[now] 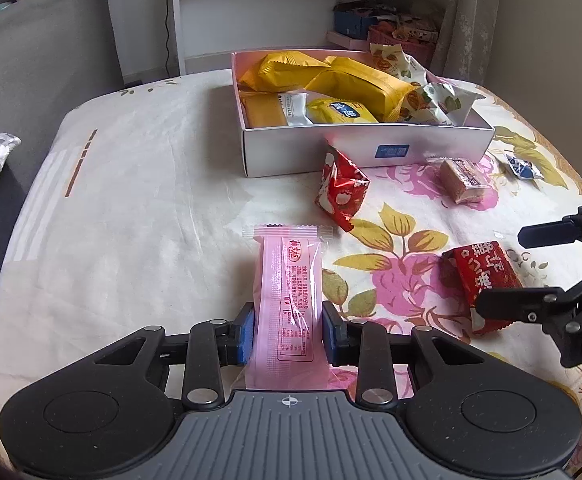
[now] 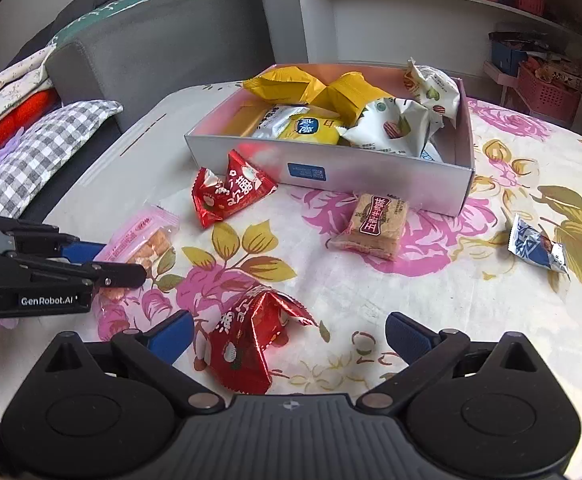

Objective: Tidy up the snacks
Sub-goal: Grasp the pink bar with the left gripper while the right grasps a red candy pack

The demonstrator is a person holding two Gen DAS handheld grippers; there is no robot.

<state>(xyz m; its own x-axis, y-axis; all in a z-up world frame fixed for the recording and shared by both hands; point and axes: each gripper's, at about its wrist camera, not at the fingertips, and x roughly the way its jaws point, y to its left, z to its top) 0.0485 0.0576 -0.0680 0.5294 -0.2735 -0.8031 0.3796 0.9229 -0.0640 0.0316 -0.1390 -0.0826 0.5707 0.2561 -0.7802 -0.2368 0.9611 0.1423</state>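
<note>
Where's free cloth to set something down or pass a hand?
Free: the plain white tablecloth left of the white cardboard box, up to the grey sofa. Crowded: the floral side in front of the box, with two red foil packets, a brown biscuit pack and a blue-white sachet.

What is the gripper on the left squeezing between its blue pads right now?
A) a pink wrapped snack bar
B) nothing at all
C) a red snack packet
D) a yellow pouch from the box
A: in the left wrist view, the left gripper has its blue pads pressed against both sides of the pink wrapped snack bar, which lies on the floral tablecloth.
</note>
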